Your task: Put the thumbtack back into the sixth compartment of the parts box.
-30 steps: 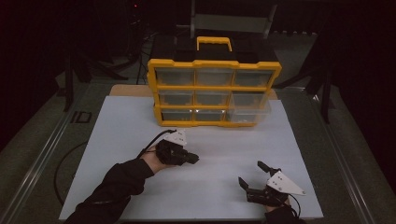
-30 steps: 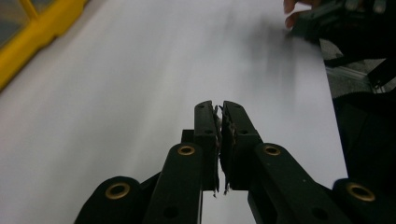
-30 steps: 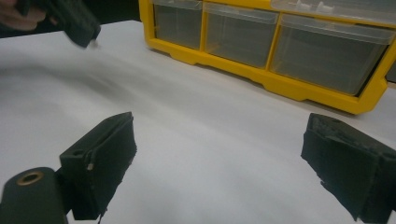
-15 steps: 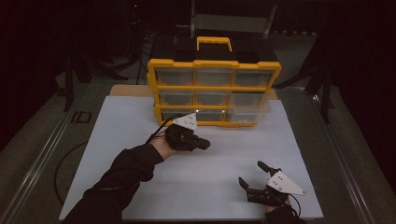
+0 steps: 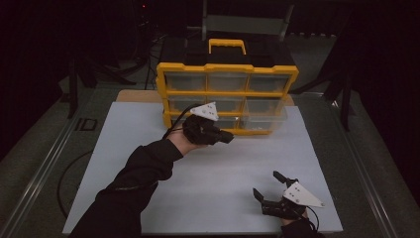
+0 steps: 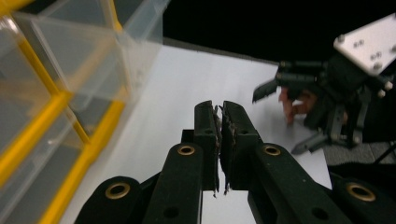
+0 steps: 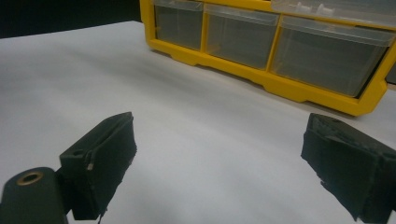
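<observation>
Two hand-held grippers at work, one jaw pair pressed together, the other spread wide.

The left gripper (image 5: pixel 225 137), carried on a dark-sleeved forearm (image 5: pixel 133 183) stretched well forward from the bottom edge, has its black jaws closed pad against pad with nothing between them, its grey three-cornered plate tilted up above the hand. The right gripper (image 5: pixel 267 191) sits low and close to the person, well apart from the left, its jaws parted wide and empty, fingertips (image 7: pixel 105 154) pointing forward and to the left.
</observation>
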The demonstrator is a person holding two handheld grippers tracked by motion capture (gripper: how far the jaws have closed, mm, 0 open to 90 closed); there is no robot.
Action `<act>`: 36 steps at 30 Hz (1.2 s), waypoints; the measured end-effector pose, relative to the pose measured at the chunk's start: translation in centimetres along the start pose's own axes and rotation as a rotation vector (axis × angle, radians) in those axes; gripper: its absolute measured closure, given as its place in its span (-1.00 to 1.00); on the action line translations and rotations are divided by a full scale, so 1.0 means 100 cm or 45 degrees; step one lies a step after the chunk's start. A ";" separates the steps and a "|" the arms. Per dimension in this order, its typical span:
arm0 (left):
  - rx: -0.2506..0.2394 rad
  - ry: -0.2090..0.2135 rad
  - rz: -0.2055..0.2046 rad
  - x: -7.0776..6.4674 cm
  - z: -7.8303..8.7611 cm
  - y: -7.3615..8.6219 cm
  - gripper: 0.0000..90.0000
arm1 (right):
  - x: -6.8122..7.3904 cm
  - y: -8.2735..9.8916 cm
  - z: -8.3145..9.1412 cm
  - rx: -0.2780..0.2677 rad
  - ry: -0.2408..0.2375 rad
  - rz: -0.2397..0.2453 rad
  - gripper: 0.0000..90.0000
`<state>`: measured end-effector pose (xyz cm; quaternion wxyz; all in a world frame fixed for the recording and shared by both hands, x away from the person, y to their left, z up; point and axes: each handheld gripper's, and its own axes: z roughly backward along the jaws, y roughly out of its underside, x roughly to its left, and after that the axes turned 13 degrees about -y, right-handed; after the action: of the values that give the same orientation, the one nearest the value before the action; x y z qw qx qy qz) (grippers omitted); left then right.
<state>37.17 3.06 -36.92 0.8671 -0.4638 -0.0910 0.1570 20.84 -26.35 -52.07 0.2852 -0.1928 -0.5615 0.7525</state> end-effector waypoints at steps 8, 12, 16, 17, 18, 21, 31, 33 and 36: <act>-0.048 -0.004 0.010 0.007 -0.004 -0.025 0.92 | 0.000 0.000 0.000 0.000 0.002 -0.005 -0.78; -0.065 -0.004 0.010 0.010 -0.009 -0.036 0.92 | -0.001 0.000 0.001 -0.004 0.002 -0.002 -0.78; -0.092 -0.013 0.020 0.013 -0.014 -0.049 0.92 | -0.001 0.000 0.001 -0.006 0.003 -0.006 -0.78; -0.094 -0.019 0.024 0.014 -0.016 -0.052 0.92 | -0.001 0.000 0.001 -0.007 0.002 -0.007 -0.78; -0.101 -0.027 0.027 0.015 -0.018 -0.055 0.92 | -0.001 0.000 0.001 -0.009 0.001 -0.008 -0.78; -0.113 -0.039 0.039 0.018 -0.024 -0.063 0.92 | 0.000 0.000 0.001 -0.012 -0.002 -0.013 -0.78; -0.089 -0.142 0.107 0.028 -0.058 -0.073 0.91 | -0.001 0.001 0.002 -0.014 -0.001 -0.018 -0.78; -0.072 -0.156 0.119 0.030 -0.065 -0.072 0.91 | -0.002 0.001 0.002 -0.016 -0.004 -0.023 -0.78; -0.056 -0.187 0.139 0.031 -0.075 -0.070 0.91 | -0.002 0.001 0.002 -0.013 -0.006 -0.024 -0.78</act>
<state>43.62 -5.28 -35.23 0.8379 -0.4743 -0.1324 0.2354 20.82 -26.64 -52.12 0.2900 -0.1872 -0.5677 0.7474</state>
